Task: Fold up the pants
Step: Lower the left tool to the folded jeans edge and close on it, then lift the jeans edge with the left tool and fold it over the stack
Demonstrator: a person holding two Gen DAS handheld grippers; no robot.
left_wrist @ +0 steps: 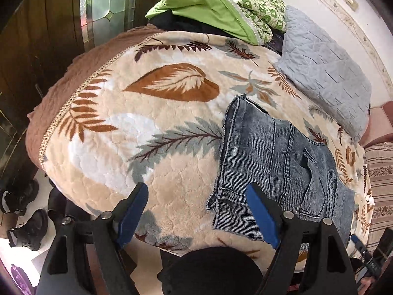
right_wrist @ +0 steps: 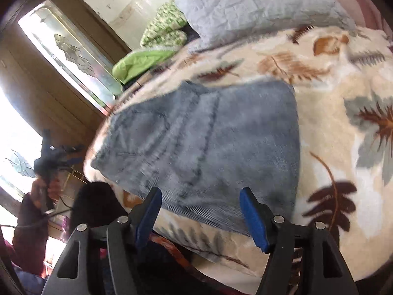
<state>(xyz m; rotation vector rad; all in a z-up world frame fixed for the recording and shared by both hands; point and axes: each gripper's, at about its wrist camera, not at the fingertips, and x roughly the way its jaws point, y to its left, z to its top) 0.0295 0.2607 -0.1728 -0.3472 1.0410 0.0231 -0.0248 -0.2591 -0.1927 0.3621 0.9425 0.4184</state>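
Observation:
The pants are blue denim jeans [left_wrist: 277, 162], folded into a compact rectangle and lying flat on the leaf-patterned blanket [left_wrist: 152, 113] near the bed's front edge. My left gripper [left_wrist: 196, 190] hovers over the blanket just left of the jeans. It is open, with nothing between its blue pads [left_wrist: 260, 216]. The right wrist view is blurred. It shows the jeans [right_wrist: 208, 132] from their near edge, with my right gripper [right_wrist: 201, 194] open just above that edge. Its fingers touch nothing that I can see.
A grey quilted pillow [left_wrist: 324, 73] and a pile of green bedding [left_wrist: 221, 7] lie at the head of the bed. Dark shoes [left_wrist: 27, 226] stand on the floor at the left, by a wooden door with a glass panel [left_wrist: 108, 5]. A person's hand [right_wrist: 39, 191] shows far left.

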